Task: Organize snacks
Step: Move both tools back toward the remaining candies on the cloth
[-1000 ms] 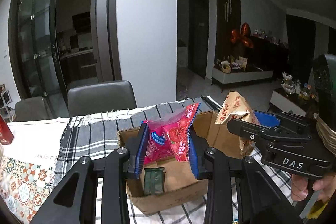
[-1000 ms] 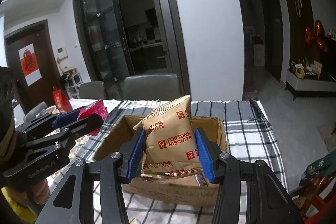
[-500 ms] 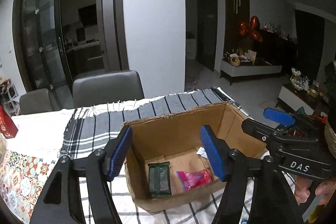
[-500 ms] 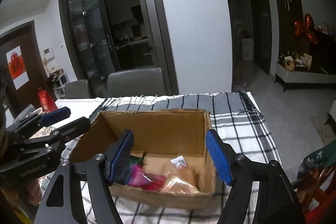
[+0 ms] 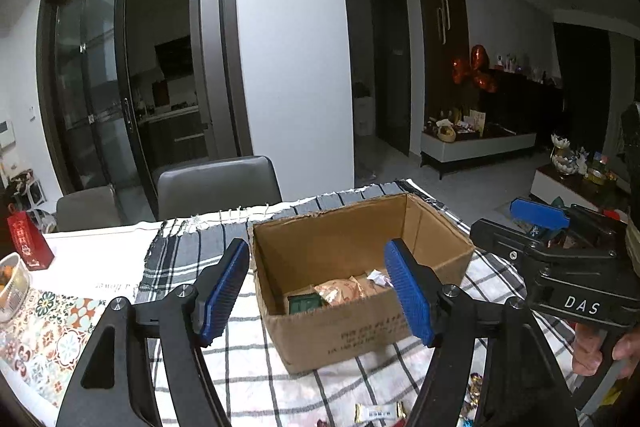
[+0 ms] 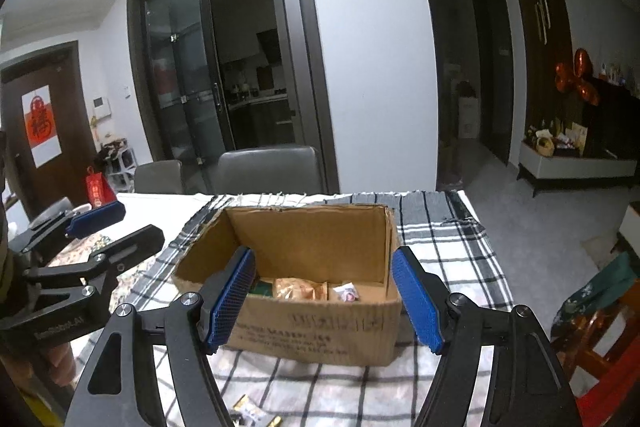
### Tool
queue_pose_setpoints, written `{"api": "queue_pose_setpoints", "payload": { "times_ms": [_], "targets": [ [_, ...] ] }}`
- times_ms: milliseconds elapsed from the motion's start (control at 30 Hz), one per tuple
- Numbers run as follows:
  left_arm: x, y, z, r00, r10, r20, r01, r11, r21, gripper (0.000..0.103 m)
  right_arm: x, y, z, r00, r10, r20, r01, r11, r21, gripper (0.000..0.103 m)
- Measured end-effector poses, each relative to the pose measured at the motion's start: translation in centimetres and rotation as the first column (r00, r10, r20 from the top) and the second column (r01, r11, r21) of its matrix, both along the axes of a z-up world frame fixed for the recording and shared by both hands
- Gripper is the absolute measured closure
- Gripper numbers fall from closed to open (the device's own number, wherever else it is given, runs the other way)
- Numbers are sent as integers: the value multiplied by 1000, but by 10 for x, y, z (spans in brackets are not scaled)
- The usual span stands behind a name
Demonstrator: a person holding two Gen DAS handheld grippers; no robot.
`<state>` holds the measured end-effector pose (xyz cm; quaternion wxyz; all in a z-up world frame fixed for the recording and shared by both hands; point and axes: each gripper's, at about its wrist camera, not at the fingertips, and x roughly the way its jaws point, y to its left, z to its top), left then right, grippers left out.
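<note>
Both the left gripper (image 5: pixel 318 289) and right gripper (image 6: pixel 324 297) gape wide, empty, above the cardboard box (image 6: pixel 320 327) of snacks (image 6: pixel 300 289) on the checked tablecloth (image 6: pixel 448 247); grey chairs (image 6: pixel 268 169) line the table's far edge.

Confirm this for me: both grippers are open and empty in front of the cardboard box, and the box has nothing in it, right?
Not quite. The left gripper and right gripper are indeed open and empty, but the cardboard box is not empty: the right wrist view shows a tan snack bag, a dark green packet and a small white wrapper lying on its floor.
</note>
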<state>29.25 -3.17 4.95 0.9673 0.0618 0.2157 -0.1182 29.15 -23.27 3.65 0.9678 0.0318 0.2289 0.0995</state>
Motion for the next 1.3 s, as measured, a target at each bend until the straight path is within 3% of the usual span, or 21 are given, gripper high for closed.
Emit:
{"api": "queue_pose_setpoints", "payload": {
  "times_ms": [600, 1300],
  "targets": [
    [-72, -7, -23, 999, -38, -22, 38, 999, -17, 33, -81, -7, -16, 1000, -1, 30, 2, 999, -33, 31],
    [-111, -33, -83, 989, -74, -130, 76, 997, 9, 34, -110, -20, -75, 995, 31, -92, -33, 999, -22, 33]
  ]
}}
